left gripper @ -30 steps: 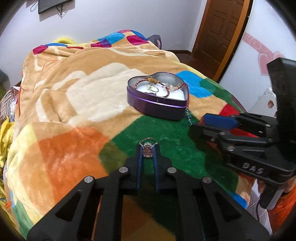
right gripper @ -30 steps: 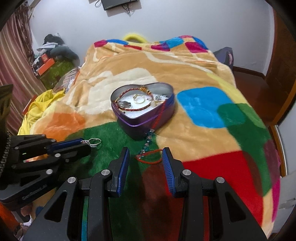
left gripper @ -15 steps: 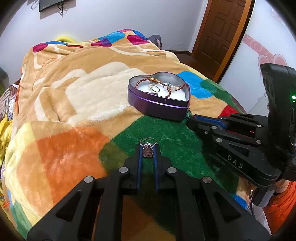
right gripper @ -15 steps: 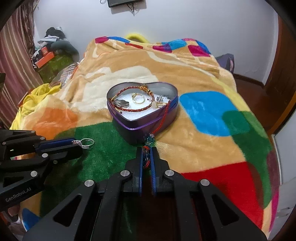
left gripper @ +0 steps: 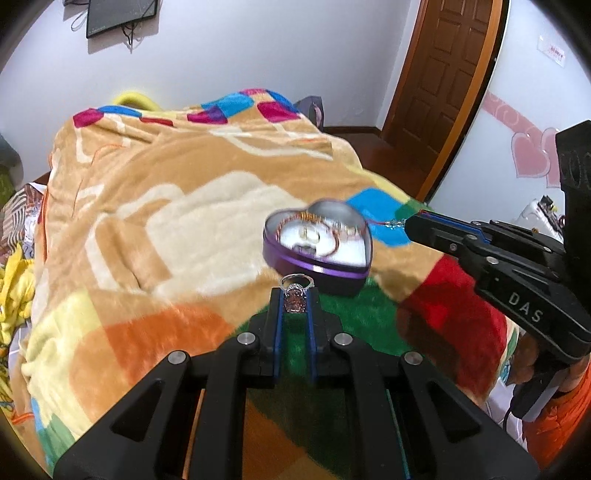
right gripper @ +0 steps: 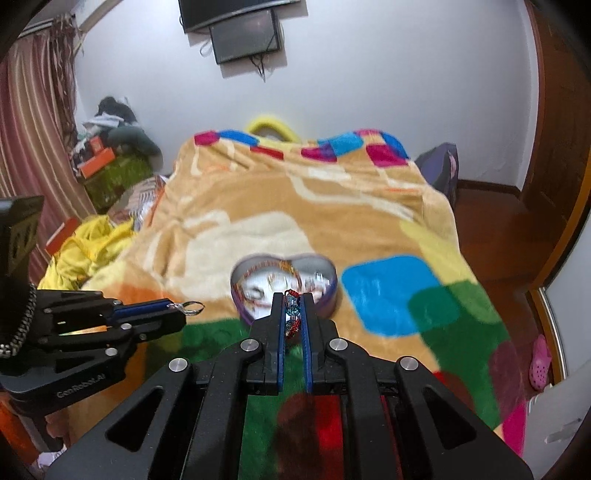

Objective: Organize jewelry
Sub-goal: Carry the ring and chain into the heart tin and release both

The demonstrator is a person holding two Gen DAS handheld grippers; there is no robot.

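Observation:
A purple heart-shaped tin [left gripper: 314, 264] with a white lining holds bracelets and rings on the bed; it also shows in the right wrist view [right gripper: 330, 291]. My left gripper [left gripper: 294, 295] is shut on a silver ring with a pinkish stone [left gripper: 295, 291], held above the blanket just in front of the tin. In the right wrist view the ring [right gripper: 192, 307] sticks out of the left gripper's tip. My right gripper [right gripper: 292, 306] is shut on a red cord bracelet with blue-green beads [right gripper: 292, 314], lifted in front of the tin. Its cord [left gripper: 388, 222] runs toward the tin.
A colourful patchwork blanket [left gripper: 184, 221] covers the bed. Yellow clothes [right gripper: 88, 247] and boxes lie at the left side. A wooden door [left gripper: 447, 74] and bare floor are at the right. A screen hangs on the far wall [right gripper: 243, 33].
Both grippers have risen off the blanket with their loads. The right gripper closed on the bracelet a second ago and has lifted it toward the tin. The left still holds the ring.

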